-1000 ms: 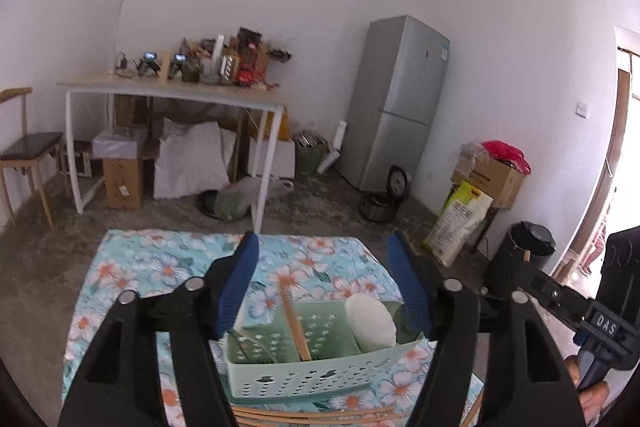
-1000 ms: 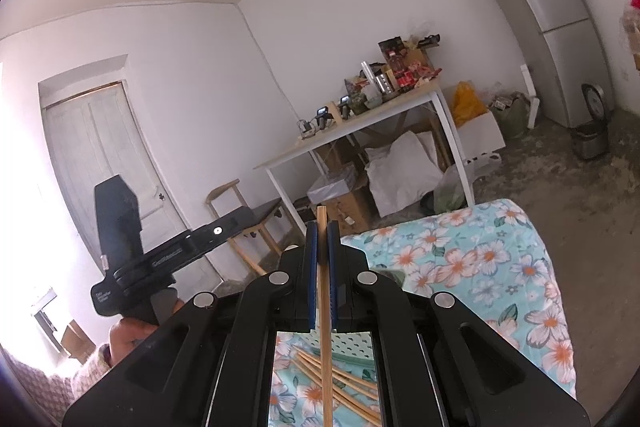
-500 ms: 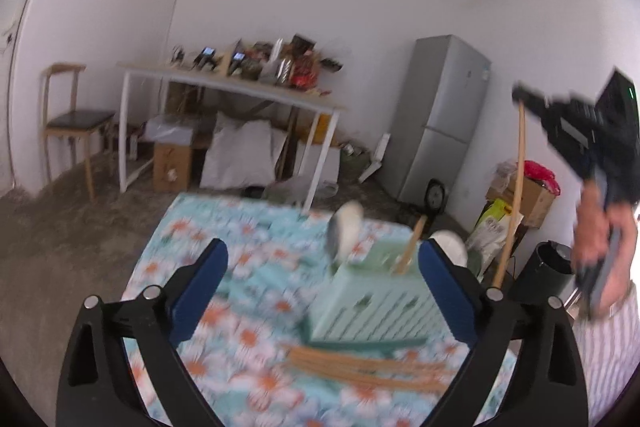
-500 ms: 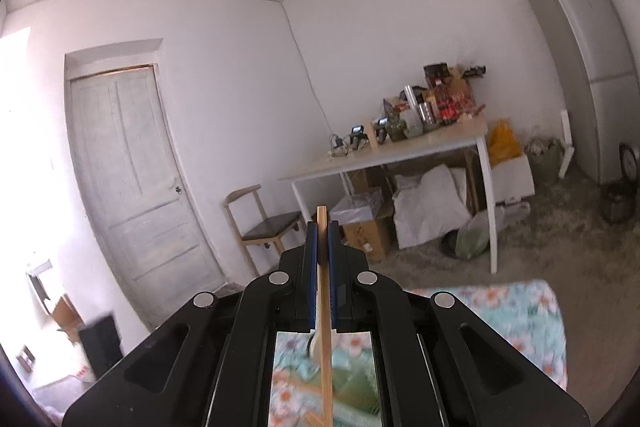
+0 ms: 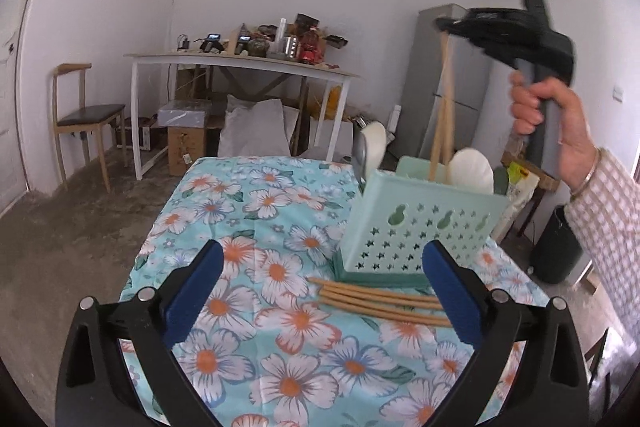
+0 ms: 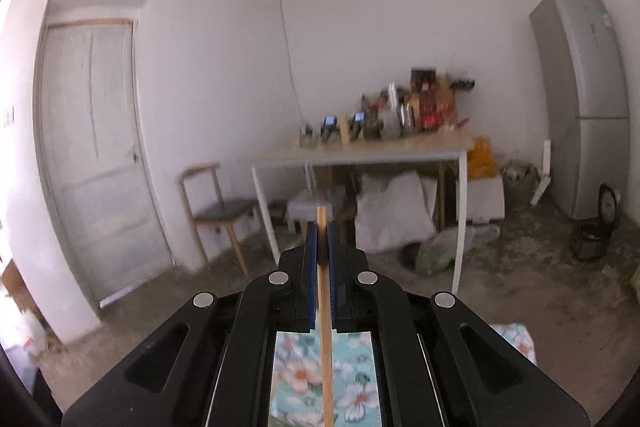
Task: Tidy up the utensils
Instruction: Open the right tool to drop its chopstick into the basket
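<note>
My left tool (image 5: 322,291) has just been opening and stands spread wide with nothing between its pads, low over the floral-clothed surface (image 5: 248,211). Loose wooden chopsticks (image 5: 380,301) lie flat against the base of the mint-green perforated plastic utensil basket (image 5: 420,227). My right tool (image 6: 321,239) is pressed together, pinching one wooden chopstick (image 6: 325,339) raised above that basket.

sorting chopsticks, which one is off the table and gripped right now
The chopstick pinched upright between the right gripper fingers; the other loose chopsticks lie flat on the tablecloth before the basket.

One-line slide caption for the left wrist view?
Open left gripper nears loose chopsticks beside mint basket; right gripper holds one chopstick aloft.
</note>
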